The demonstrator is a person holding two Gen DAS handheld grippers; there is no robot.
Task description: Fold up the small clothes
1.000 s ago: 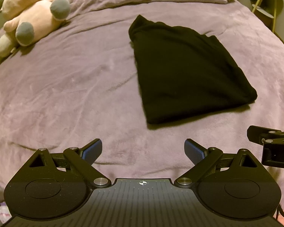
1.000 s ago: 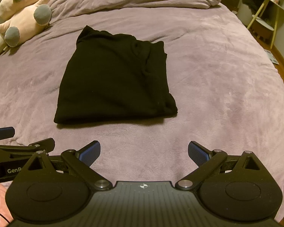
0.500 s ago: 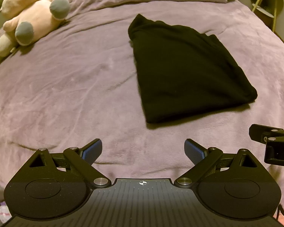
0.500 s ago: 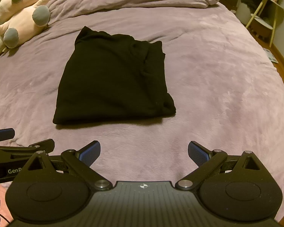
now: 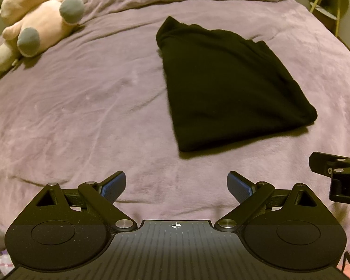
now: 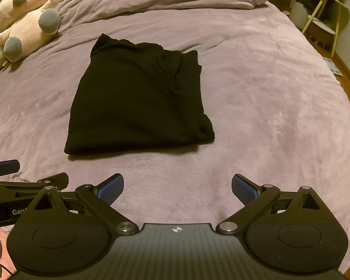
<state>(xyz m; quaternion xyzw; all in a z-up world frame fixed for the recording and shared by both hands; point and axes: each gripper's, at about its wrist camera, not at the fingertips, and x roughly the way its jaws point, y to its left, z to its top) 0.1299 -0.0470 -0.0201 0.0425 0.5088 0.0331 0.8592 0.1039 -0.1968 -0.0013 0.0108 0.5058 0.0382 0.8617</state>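
Folded black knit garment (image 6: 137, 98) lies on the mauve plush bed (image 6: 268, 98); pink plush toys (image 6: 23, 21) far left; both grippers' jaws spread wide, empty

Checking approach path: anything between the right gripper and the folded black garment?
Only bare purple blanket between right gripper and folded black garment, per right wrist view.

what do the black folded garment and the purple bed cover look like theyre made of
Black folded garment: soft matte knit, probably cotton or fleece; no sheen, limp rounded folds. Purple bed cover: plush fleece or velour by the look; short nap with brushed streaks and a faint sheen.
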